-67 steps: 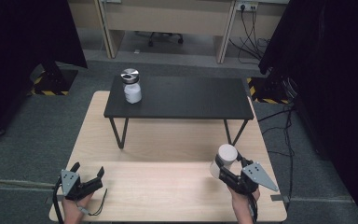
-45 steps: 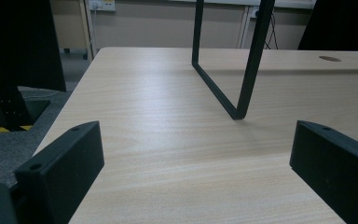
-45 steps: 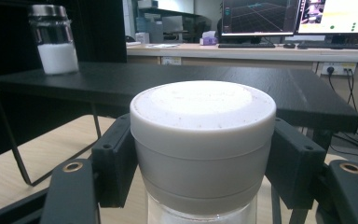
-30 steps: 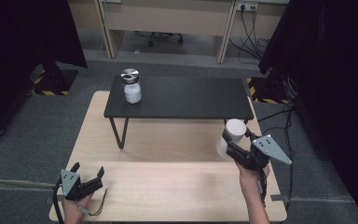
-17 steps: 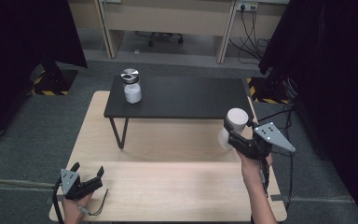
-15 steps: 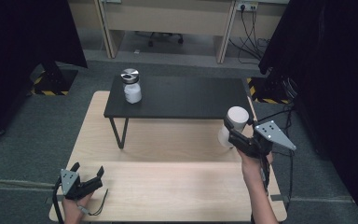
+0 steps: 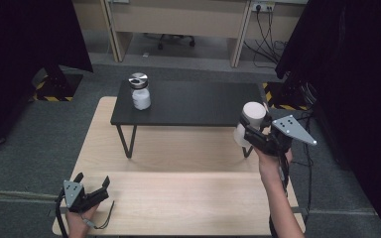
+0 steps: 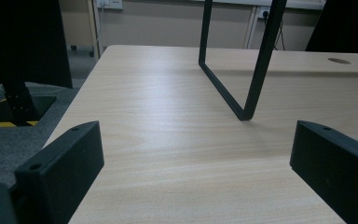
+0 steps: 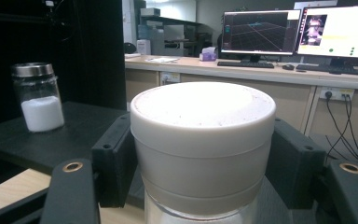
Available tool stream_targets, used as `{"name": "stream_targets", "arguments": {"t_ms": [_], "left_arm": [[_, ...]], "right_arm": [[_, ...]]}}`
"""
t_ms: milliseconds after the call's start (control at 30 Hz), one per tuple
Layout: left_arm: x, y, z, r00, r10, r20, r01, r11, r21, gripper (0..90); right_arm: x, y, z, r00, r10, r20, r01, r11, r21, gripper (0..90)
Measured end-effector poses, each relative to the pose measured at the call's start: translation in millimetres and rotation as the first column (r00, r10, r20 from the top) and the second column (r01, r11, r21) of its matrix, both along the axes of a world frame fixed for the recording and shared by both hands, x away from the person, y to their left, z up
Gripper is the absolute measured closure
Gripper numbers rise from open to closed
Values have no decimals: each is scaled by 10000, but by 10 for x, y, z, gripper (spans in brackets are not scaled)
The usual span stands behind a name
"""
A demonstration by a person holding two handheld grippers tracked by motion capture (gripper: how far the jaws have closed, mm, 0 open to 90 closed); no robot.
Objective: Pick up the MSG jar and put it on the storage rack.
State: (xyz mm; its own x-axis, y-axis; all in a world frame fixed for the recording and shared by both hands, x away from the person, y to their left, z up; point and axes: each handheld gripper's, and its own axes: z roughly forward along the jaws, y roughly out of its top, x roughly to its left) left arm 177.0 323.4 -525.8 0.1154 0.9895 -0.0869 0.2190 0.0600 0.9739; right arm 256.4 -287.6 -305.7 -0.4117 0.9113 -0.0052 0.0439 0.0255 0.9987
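Lifted up toward frame right, my right claw point(image 7: 252, 133) clamps the white-lidded jar point(image 7: 249, 124); I'd set it level onto the black shelf point(image 7: 193, 101), left claw point(image 7: 90, 191) idle, wide open.

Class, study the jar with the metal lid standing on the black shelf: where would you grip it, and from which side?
Grip the jar with the metal lid across its round glass body, below the lid. It stands upright near the black shelf's left end, so come in level from the open front edge, jaws either side.
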Motion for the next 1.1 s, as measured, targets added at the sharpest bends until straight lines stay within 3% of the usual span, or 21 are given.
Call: {"name": "stream_targets", "arguments": {"t_ms": [400,1100], "left_arm": [[2,2,2,10000,-83,-15,83,10000,54,18],[4,10,-3,9998,-174,26,174,9998,70,18]], "right_arm": [[216,29,119,9999,98,76,-97,9997,-208,338],[614,47,143,9991,-405,-90,407,9991,151,338]]}}
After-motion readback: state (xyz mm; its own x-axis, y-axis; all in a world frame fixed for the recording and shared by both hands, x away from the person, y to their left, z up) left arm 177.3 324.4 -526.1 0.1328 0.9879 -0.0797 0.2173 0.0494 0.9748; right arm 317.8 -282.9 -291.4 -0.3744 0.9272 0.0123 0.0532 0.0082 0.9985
